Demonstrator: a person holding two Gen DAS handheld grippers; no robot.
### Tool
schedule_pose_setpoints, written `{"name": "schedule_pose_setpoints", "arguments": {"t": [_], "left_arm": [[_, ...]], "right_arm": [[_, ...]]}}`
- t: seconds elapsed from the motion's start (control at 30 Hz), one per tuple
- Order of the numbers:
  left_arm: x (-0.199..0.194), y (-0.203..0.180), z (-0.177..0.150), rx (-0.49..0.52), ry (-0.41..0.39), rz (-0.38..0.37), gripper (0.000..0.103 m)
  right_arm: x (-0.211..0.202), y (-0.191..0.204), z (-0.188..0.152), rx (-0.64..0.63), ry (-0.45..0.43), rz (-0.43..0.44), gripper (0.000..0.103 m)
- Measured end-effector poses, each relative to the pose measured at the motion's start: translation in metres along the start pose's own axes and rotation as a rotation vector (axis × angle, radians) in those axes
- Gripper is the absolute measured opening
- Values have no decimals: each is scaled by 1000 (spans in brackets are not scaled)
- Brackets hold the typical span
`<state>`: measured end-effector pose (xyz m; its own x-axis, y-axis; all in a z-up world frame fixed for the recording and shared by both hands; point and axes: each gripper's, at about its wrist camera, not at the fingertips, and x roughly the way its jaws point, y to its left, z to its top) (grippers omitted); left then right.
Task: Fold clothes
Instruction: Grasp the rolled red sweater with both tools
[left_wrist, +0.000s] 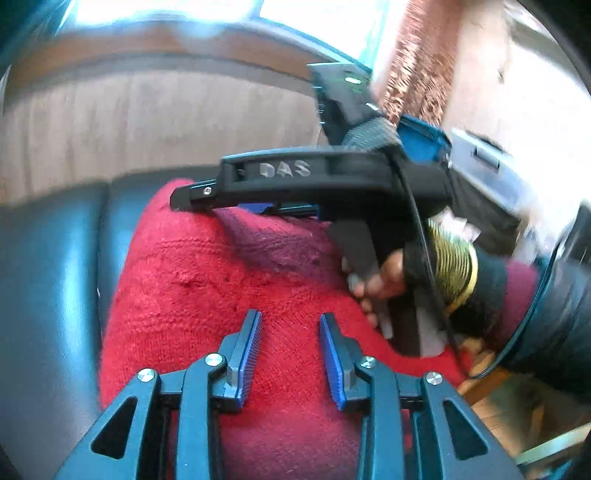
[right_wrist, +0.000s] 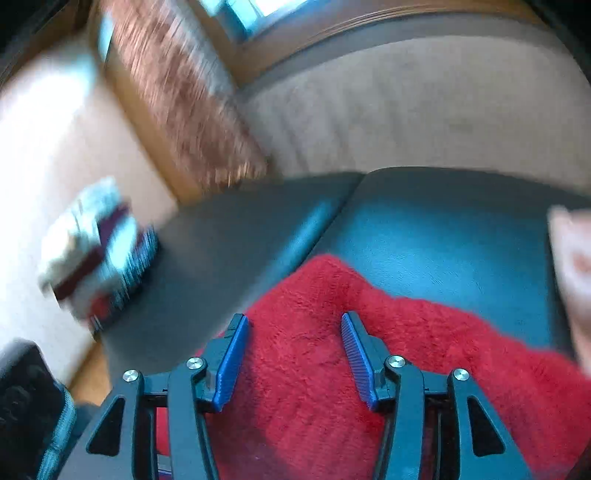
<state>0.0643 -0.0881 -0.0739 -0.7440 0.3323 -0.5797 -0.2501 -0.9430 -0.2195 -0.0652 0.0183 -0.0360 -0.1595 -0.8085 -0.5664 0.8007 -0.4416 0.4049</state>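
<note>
A red knitted garment lies on a dark blue-grey cushioned seat. My left gripper is open just above the red knit, with nothing between its blue pads. The right gripper shows side-on in the left wrist view, held by a hand with gold bangles, its tip over the garment's far edge. In the right wrist view the right gripper is open over a corner of the red garment, with nothing in it.
The seat has a seam down its middle and a beige backrest behind. A patterned brown curtain hangs at the left. A blurred striped object lies beyond the seat's left edge. A pale object sits at the right.
</note>
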Motion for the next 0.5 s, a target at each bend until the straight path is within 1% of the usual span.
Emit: {"name": "schedule_pose_setpoints", "arguments": {"t": [0.03,0.07,0.13,0.27,0.33,0.37,0.4,0.43,0.47,0.5], "left_arm": [[1,-3,-2,19,-12,20,32],[3,-2,-2,8,-18,22,32],[6,6,1,-27,-10,3,32],[-6,27,12,-151,3,-92,33],[-23,48,23,-224,-35,-112,35],[-34,60,27,-261,-60,-130,36],[-45,72,30,-299,-86,-148,42],[-52,86,34,-338,-113,-165,52],[-56,100,39,-371,-136,-175,55],[-58,117,41,-411,-151,-186,59]], "right_arm": [[-1,-3,0,15,-5,10,52],[-1,-6,0,29,-10,19,53],[-3,-12,1,59,-19,39,53],[-5,-24,1,118,-38,78,54],[-14,-27,3,151,-42,84,58],[-21,-24,6,183,-43,80,70],[-35,-21,8,212,-55,85,88],[-51,-18,7,218,-86,92,98],[-69,-16,5,211,-120,92,103],[-86,-14,2,208,-147,92,103]]}}
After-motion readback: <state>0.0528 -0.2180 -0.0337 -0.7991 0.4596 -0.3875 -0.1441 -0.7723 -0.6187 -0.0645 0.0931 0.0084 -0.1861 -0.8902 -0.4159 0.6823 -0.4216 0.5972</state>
